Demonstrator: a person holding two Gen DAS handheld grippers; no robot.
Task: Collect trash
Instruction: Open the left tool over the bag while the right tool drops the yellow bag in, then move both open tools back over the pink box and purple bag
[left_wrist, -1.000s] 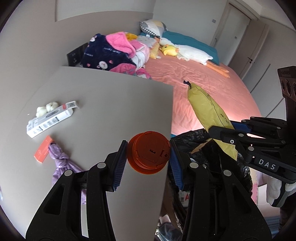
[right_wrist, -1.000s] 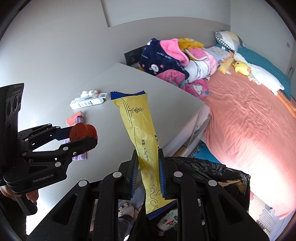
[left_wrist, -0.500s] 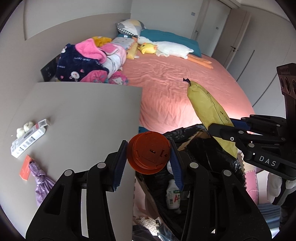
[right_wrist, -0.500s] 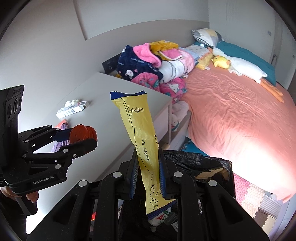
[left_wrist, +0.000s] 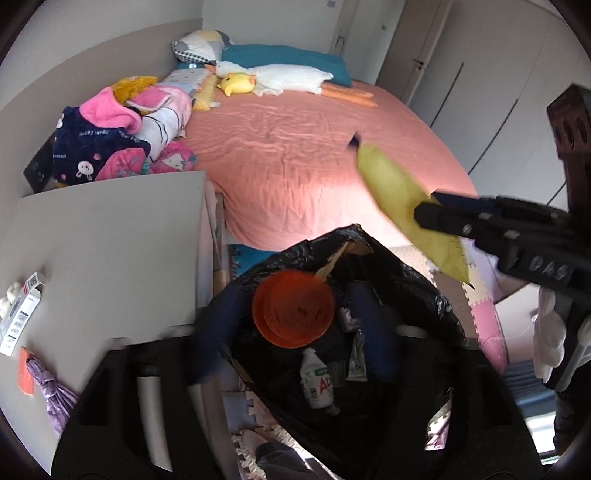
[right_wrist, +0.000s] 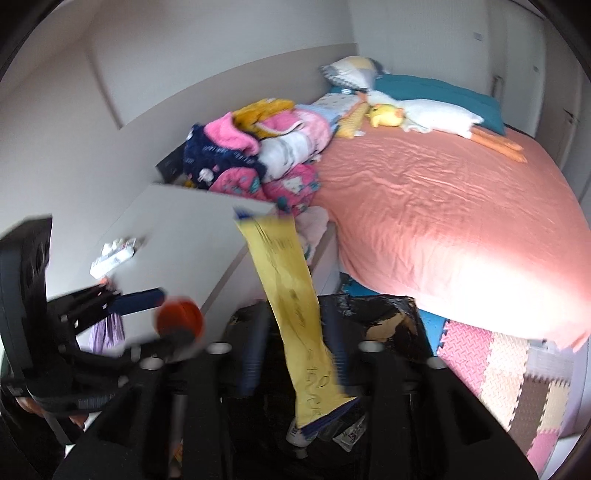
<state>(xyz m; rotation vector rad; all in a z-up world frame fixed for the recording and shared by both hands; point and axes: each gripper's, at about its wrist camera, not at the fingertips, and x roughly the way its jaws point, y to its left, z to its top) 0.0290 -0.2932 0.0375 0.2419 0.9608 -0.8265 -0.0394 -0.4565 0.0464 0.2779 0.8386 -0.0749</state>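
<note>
Above the black trash bag (left_wrist: 424, 295), the left gripper (left_wrist: 295, 314) has its jaws spread wide, the orange lid (left_wrist: 293, 308) loose between them over the bag's mouth. The right gripper (right_wrist: 295, 354) has its jaws open too, with the yellow wrapper (right_wrist: 295, 306) tilted between them above the bag. A white bottle (left_wrist: 317, 384) lies inside.

A: Where does the trash bag (left_wrist: 424, 295) sit?
B: On the floor, right of the worktop (left_wrist: 110, 251), before the bed (left_wrist: 295, 166); a bottle (left_wrist: 317, 384) lies in the bag.
A: And over the bag?
B: The round lid (left_wrist: 293, 308) between the left hand-held gripper's (left_wrist: 295, 325) fingers; the wrapper (right_wrist: 295, 306), in the right hand-held gripper (right_wrist: 295, 354), to the bag's right.
A: On the worktop?
B: A box (left_wrist: 20, 317) at the far side from the bag.
</note>
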